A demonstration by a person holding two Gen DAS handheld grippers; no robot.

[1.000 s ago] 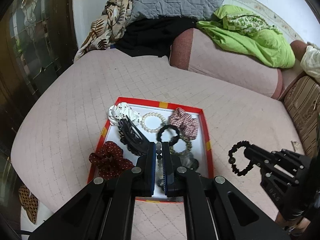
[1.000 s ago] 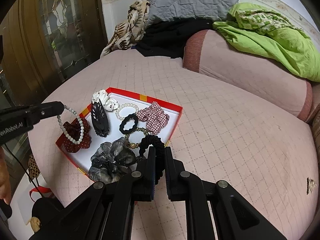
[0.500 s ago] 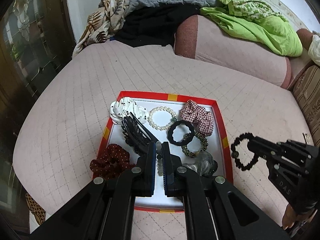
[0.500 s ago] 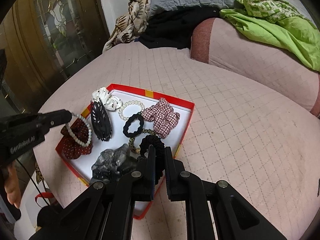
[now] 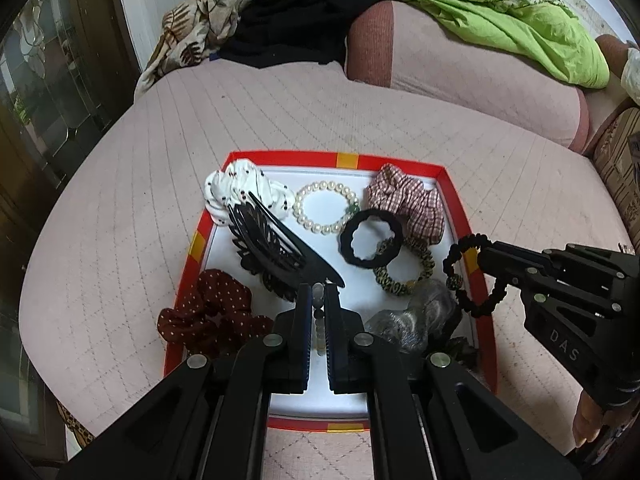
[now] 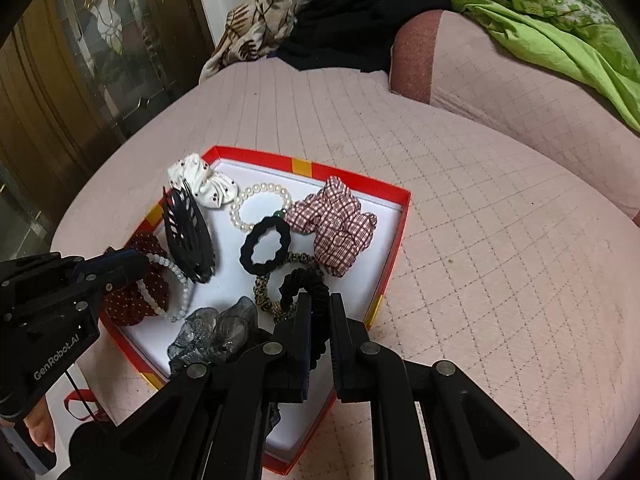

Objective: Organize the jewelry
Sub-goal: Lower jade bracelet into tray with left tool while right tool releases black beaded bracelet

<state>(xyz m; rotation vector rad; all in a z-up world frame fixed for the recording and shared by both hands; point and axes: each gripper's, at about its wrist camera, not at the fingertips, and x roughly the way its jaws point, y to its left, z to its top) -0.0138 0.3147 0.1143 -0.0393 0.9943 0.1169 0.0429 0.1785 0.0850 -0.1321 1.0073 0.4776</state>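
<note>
Red-rimmed box: the tray (image 5: 454, 196) sits on the pink quilted bed (image 5: 280, 112), its white floor already crowded.
Inside it: a white dotted scrunchie (image 5: 236, 190), a black leaf-shaped hair clip (image 5: 276, 248), a pearl bracelet (image 5: 326, 208), a plain black hair tie (image 5: 370, 238), a checked scrunchie (image 5: 408, 204), a leopard-print tie (image 5: 404, 272) and a grey gauzy scrunchie (image 6: 212, 334); a dark red dotted scrunchie (image 5: 212, 308) lies over the left rim.
Left gripper: the left gripper (image 5: 318, 300) is closed on a pale bead bracelet (image 6: 172, 276), which hangs low over the tray's near left part.
Right gripper: the right gripper (image 6: 318, 312) is clamped on a black ruffled hair tie (image 6: 310, 292), held above the tray's right rim.
Done: most pieces look gathered in the tray, as I judge it.
Left: the two held loops are not yet set down; each wants a bare patch of white floor, and there is little of it.
Risk: a loop dropped near the rim could slide off onto the bed.
</note>
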